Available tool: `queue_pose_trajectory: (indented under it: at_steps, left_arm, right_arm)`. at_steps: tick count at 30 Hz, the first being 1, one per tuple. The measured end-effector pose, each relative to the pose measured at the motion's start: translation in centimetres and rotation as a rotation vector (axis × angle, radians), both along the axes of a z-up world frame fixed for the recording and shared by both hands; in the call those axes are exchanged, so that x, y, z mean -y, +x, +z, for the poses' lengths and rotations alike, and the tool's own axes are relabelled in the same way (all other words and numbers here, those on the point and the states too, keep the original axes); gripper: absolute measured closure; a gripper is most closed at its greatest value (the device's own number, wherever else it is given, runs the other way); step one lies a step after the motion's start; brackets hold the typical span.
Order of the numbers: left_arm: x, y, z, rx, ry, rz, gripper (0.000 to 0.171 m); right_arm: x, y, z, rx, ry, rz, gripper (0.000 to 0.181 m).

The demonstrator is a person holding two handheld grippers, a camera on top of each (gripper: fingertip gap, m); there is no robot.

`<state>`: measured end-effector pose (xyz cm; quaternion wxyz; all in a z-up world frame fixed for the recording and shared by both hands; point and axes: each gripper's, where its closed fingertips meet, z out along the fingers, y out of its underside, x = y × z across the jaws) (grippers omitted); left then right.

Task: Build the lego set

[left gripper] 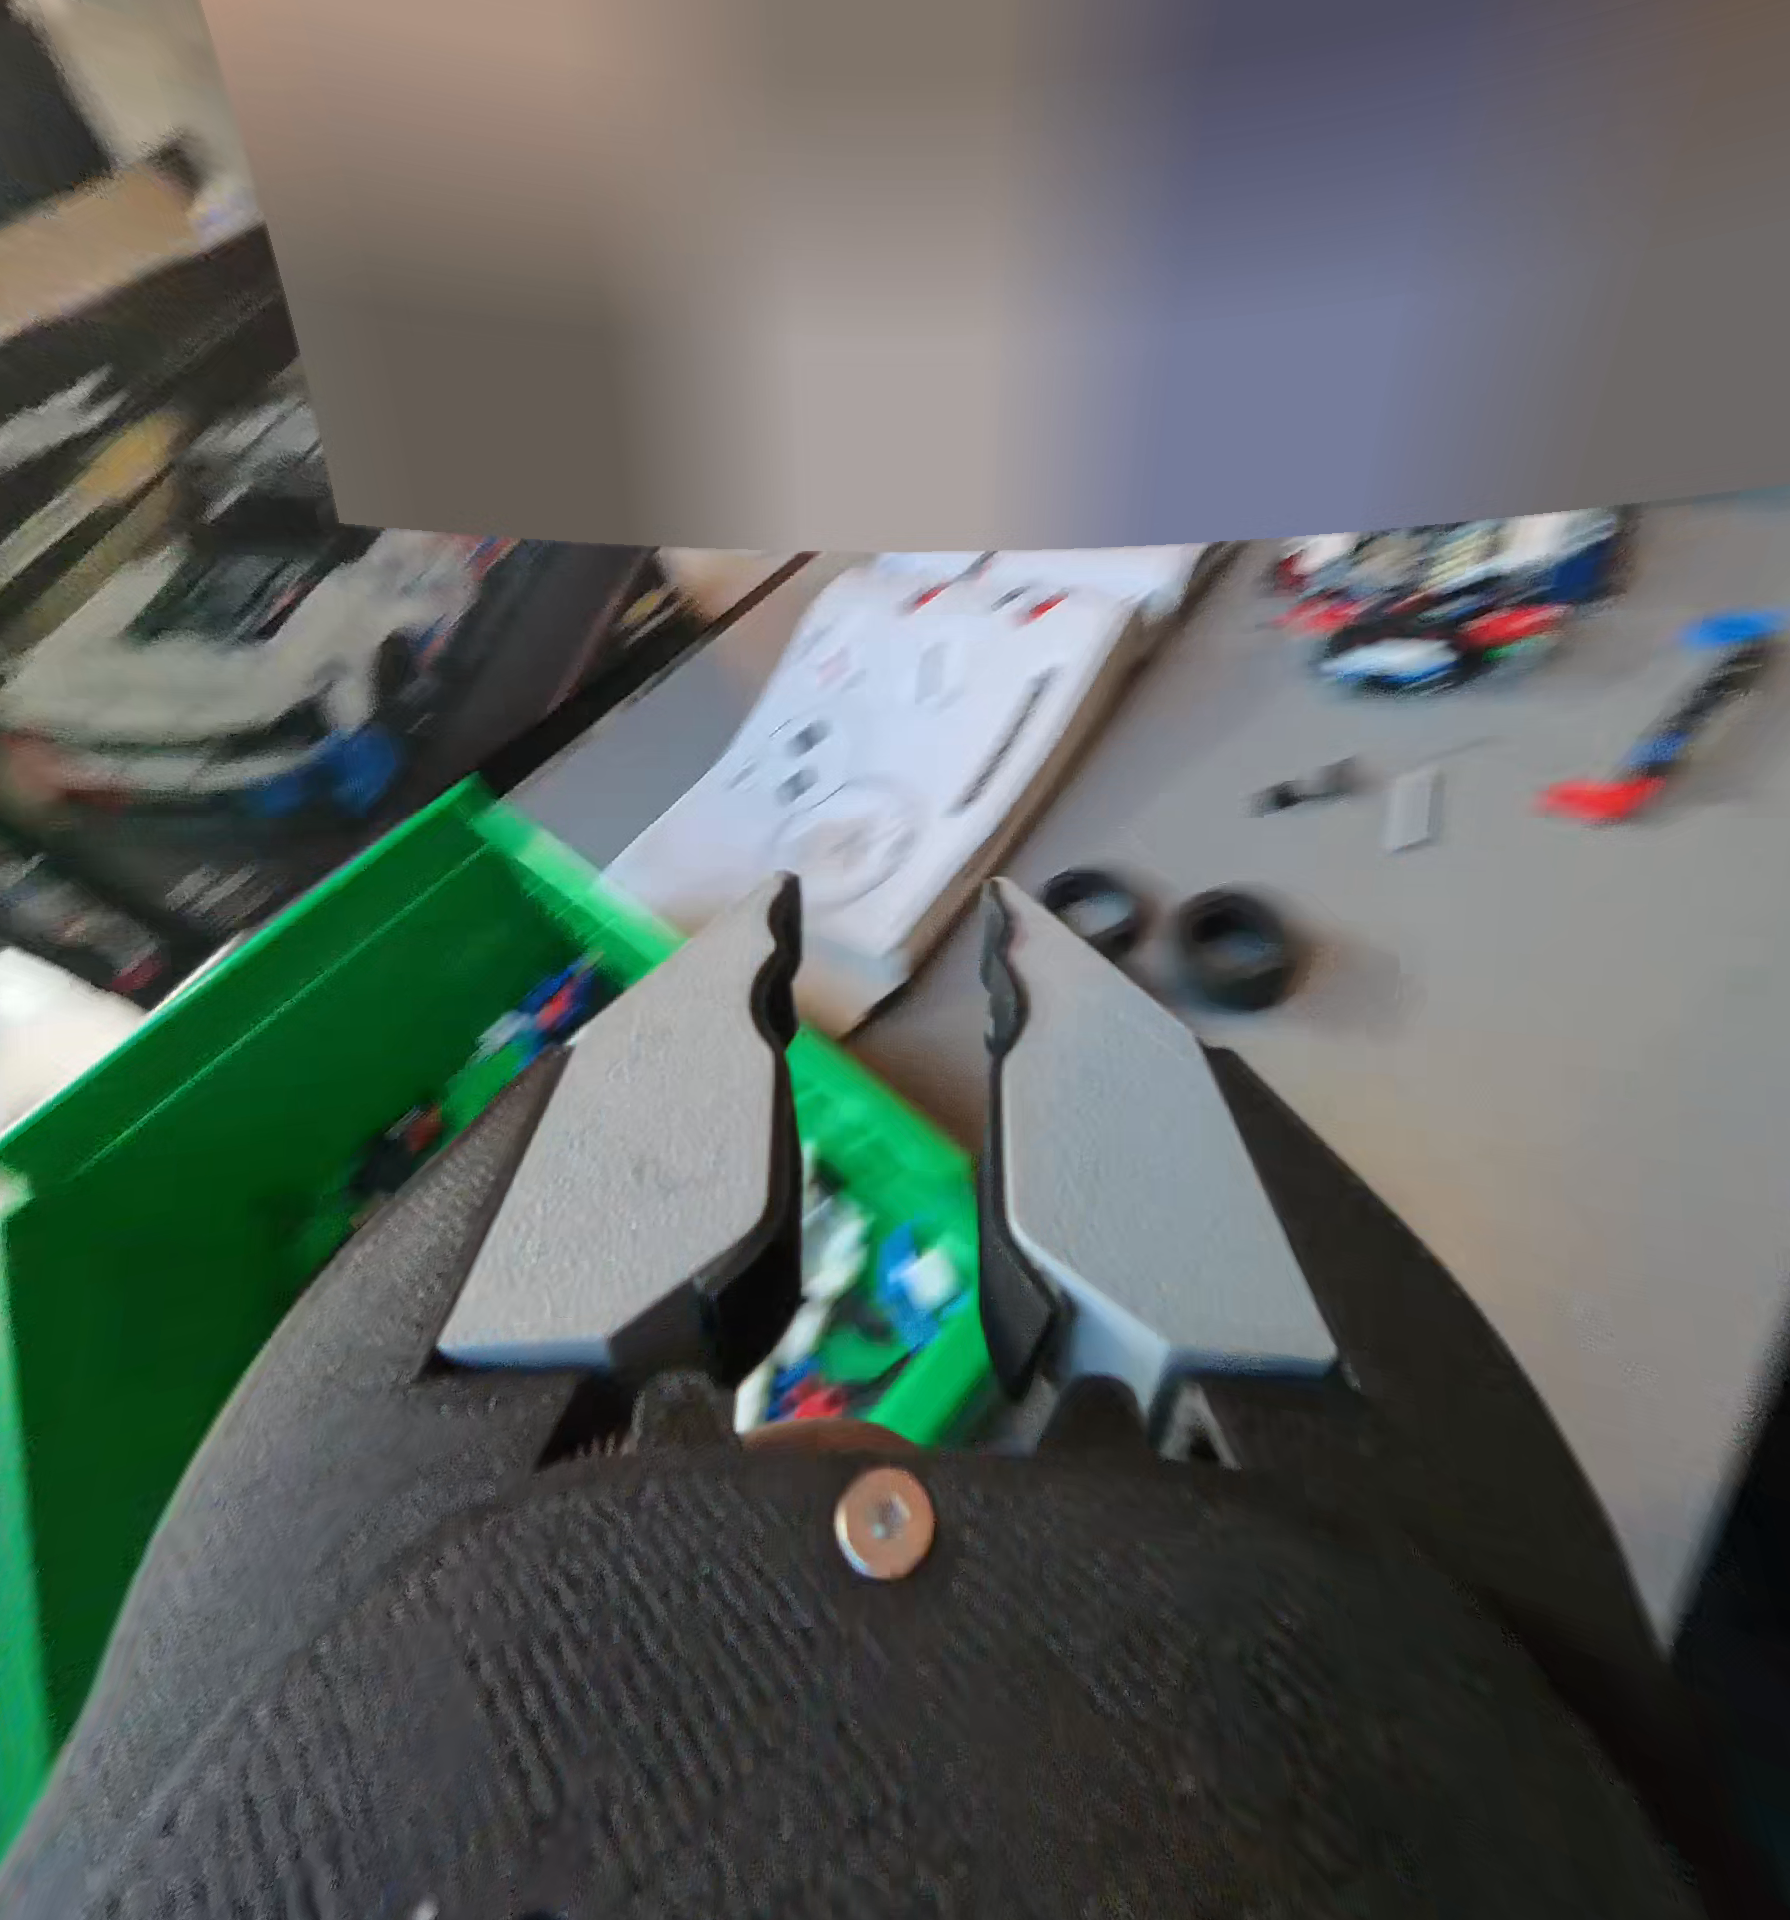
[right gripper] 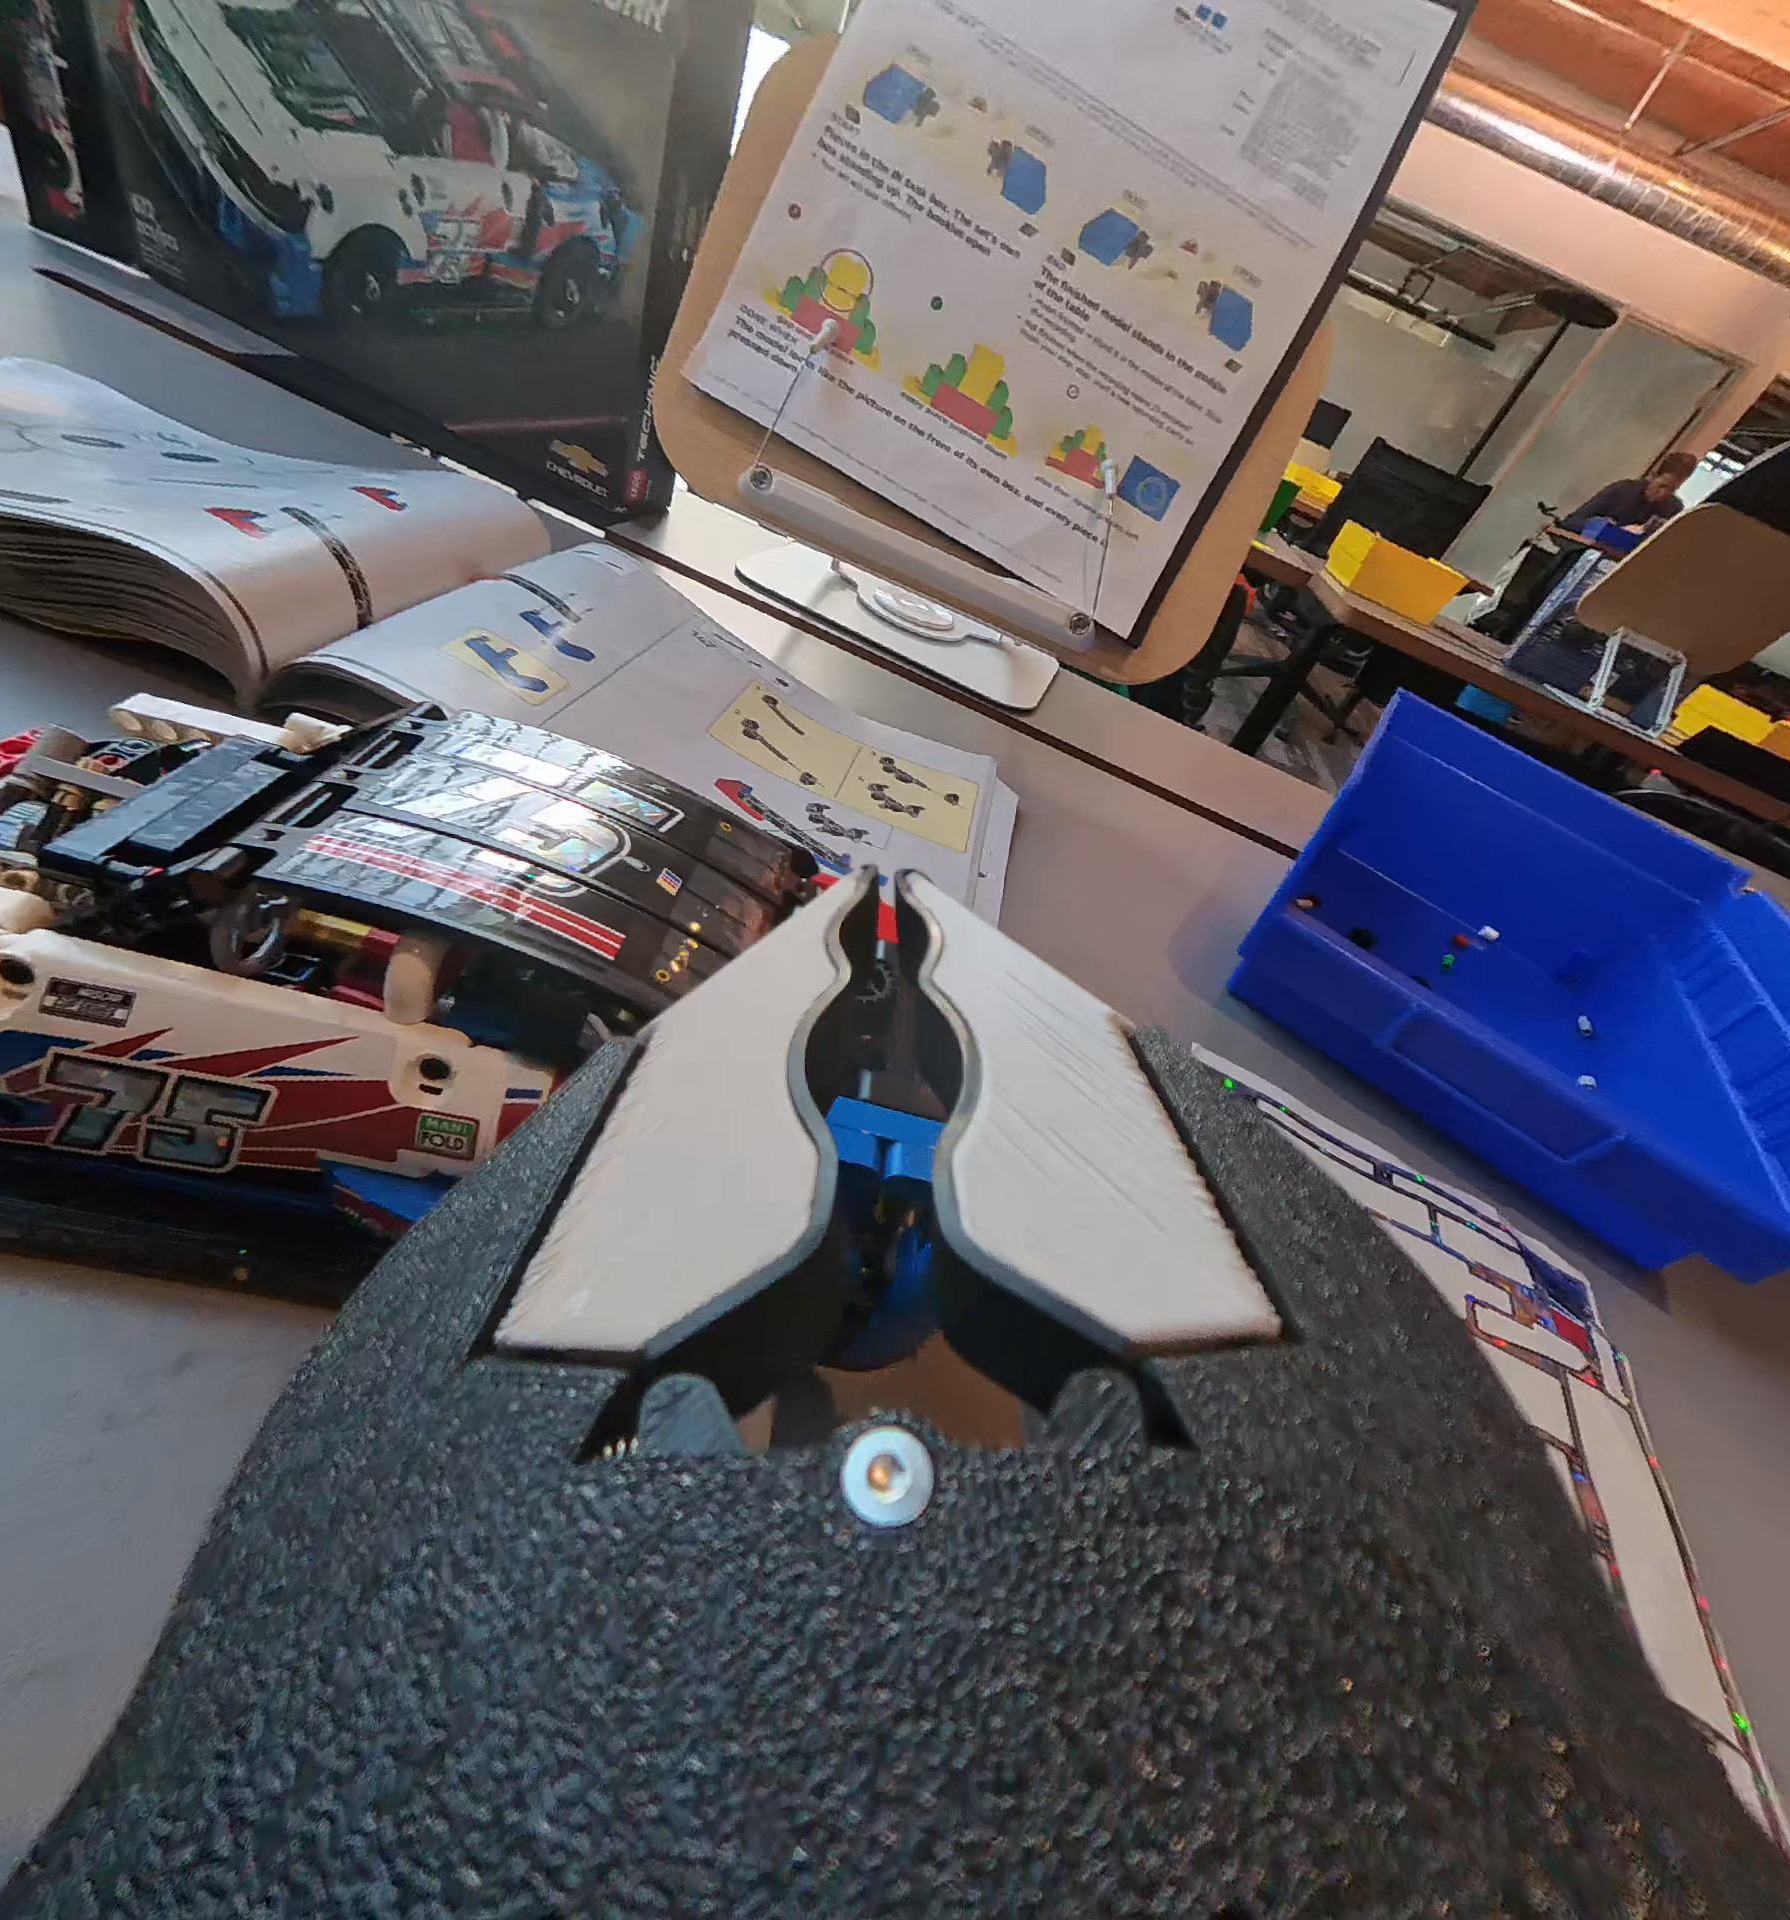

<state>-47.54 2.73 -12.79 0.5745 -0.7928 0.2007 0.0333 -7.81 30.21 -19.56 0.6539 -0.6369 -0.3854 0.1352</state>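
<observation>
The part-built lego race car (right gripper: 247, 935), white, black and blue, lies on the grey table left of my right gripper (right gripper: 886, 883). That gripper's tips nearly touch. A thin sub-assembly (right gripper: 886, 1132) with a blue end, a gear and a red end shows through the gap under its jaws; I cannot tell if it is held. In the blurred left wrist view my left gripper (left gripper: 891, 935) is open and empty, above the edge of a green bin (left gripper: 195, 1143) of loose parts. Two black tyres (left gripper: 1234, 945) lie just ahead. The sub-assembly (left gripper: 1680, 717) and the car (left gripper: 1431, 623) lie far right.
An open instruction booklet (right gripper: 558, 665) (left gripper: 922, 748) lies behind the car. The set's box (right gripper: 351, 208) and a stand with a printed sheet (right gripper: 1026, 260) stand at the back. A blue bin (right gripper: 1545, 987) holding a few small pieces and a sticker sheet (right gripper: 1597, 1403) are on the right. Some 50 cm of space lies between my two pairs of fingers. To reach the car (left gripper: 1431, 623) in a straight line is about 20 cm for my right fingers, about 30 cm for my left.
</observation>
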Motion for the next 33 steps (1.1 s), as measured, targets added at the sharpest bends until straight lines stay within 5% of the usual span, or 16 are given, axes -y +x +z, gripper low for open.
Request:
queue_pose_trajectory:
  at_steps: [4, 13, 19, 33]
  left_arm:
    - [-0.6, -10.9, -2.3, 0.006, -0.307, 0.275, 0.128]
    - [-5.5, -19.0, -5.5, -0.070, -0.642, 0.248, 0.145]
    - [-8.0, -20.7, -8.7, -0.035, -0.782, 0.223, 0.154]
    - [-11.0, -20.1, -12.0, -0.051, -0.904, 0.223, 0.155]
  right_arm:
    - [-0.6, 0.4, -0.4, 0.026, -0.004, -0.048, 0.179]
    - [-1.2, 0.6, -1.0, 0.082, -0.003, -0.098, 0.178]
    - [-1.2, 0.7, -0.9, 0.074, -0.003, -0.099, 0.179]
    - [-1.1, 0.6, -1.0, 0.071, -0.006, -0.089, 0.179]
